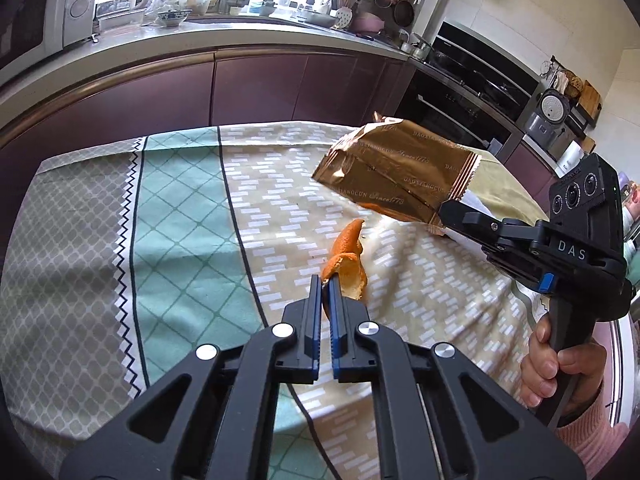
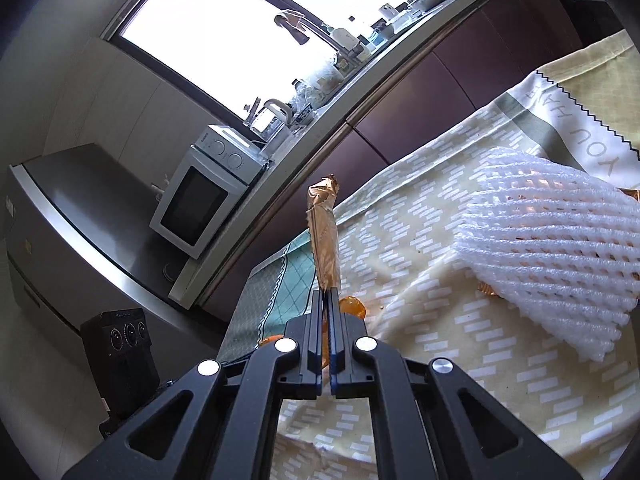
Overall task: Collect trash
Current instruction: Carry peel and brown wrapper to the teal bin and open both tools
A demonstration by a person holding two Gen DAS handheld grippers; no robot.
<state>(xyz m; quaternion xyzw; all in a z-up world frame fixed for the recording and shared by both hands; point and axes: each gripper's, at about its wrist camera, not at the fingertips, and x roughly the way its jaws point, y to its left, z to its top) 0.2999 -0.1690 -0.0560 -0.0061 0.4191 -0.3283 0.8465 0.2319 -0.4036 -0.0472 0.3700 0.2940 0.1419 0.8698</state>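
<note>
Purple kitchen cabinets (image 1: 260,84) and a grey countertop (image 1: 240,36) ran behind a table draped in a patterned tablecloth (image 1: 180,208) of beige, mint-green and grey panels.

Taking the tablecloth as the landmark: over its beige panel, the left gripper (image 1: 327,285) was clamped on a curled piece of orange peel (image 1: 347,258). The blue-lined fingers (image 1: 316,312) pinched the near lower edge of the peel, and the rest of it stuck out beyond the tips, curling up and away. Whether the peel rested on the cloth or was lifted just clear of it could not be told.

Farther along the same beige panel, toward the cloth's far right corner, the right gripper (image 1: 444,210) held a shiny golden-brown foil snack bag (image 1: 392,168) by its crimped end, raised above the cloth. In the right wrist view that gripper (image 2: 328,293) was closed tightly on the bag's edge (image 2: 325,232), the foil standing straight up from the tips, with the orange peel (image 2: 352,306) just behind them.

On the cloth's beige area near its lettered border lay a white foam fruit net (image 2: 556,248), well apart from both grippers. A white microwave (image 2: 200,196) stood on the countertop beyond the cloth's far edge.
</note>
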